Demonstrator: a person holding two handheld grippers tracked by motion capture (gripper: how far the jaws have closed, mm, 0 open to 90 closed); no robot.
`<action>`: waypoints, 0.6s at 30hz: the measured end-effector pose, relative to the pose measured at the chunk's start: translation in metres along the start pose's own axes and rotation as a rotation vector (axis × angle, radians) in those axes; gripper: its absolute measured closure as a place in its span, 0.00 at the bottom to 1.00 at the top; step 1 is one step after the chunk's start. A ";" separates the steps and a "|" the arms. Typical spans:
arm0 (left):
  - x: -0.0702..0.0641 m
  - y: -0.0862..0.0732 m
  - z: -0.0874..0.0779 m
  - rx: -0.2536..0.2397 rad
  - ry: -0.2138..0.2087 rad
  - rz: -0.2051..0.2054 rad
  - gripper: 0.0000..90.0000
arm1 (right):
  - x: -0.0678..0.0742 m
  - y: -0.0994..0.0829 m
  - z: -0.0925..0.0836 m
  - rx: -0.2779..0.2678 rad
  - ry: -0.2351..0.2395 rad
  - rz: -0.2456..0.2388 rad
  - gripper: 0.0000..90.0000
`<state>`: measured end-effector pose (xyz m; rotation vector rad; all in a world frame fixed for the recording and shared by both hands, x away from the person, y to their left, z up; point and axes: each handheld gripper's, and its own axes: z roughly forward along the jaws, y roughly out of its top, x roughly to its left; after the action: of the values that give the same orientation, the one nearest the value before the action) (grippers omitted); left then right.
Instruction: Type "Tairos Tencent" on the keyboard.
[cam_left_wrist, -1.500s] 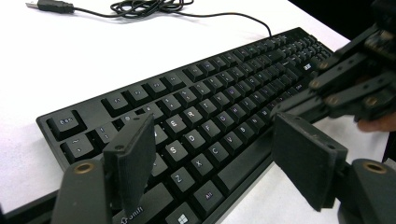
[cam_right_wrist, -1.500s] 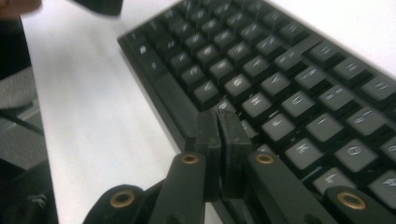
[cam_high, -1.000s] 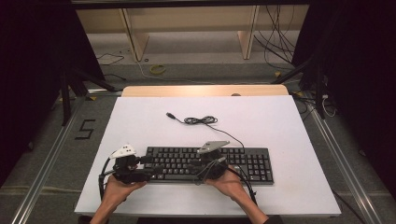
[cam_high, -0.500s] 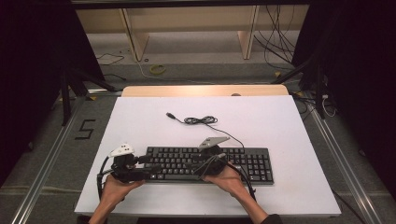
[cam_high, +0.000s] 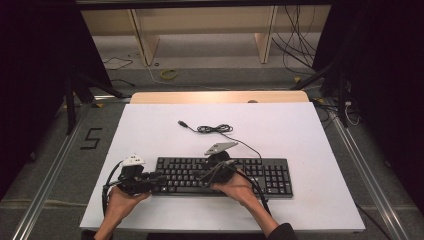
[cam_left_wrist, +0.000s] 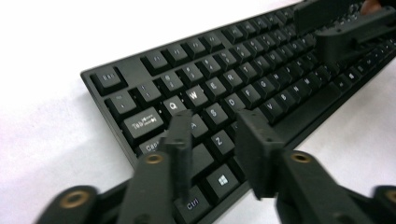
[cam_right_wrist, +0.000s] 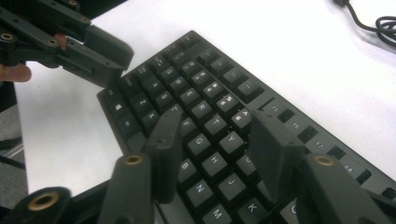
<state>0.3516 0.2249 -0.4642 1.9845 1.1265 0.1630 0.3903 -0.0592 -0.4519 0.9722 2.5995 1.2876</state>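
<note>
1. Keyboard (cam_high: 222, 176) lies near the counter's (cam_high: 300, 135) front edge.
2. We hover the left gripper (cam_left_wrist: 215, 140), jaws just narrowed and empty, over its left keys.
3. We hold the right gripper (cam_right_wrist: 217, 149), jaws half-open and empty, above its middle; press keys gently, one jaw tip each.

Black left hand-held gripper (cam_high: 159, 178), white cap on top, black cable looping from its rear. Black right hand-held gripper (cam_high: 204, 178), grey three-cornered plate above, cable trailing behind. Matte black blocky jaws, brass-coloured rivets at linkage pivots below. Dark sleeve (cam_high: 282, 232) behind right hand (cam_high: 239, 188).
</note>
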 end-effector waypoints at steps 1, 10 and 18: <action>0.000 0.000 0.000 0.005 0.003 0.003 0.78 | 0.000 0.001 0.001 0.006 -0.005 -0.002 0.64; 0.000 -0.001 0.003 0.050 0.007 0.029 0.95 | 0.001 0.007 0.011 0.015 -0.011 -0.008 0.86; 0.002 -0.002 0.006 0.081 0.021 0.033 0.99 | 0.004 0.010 0.025 0.054 -0.010 -0.016 1.00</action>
<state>0.3544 0.2230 -0.4698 2.0778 1.1299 0.1579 0.4006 -0.0354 -0.4600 0.9613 2.6419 1.2115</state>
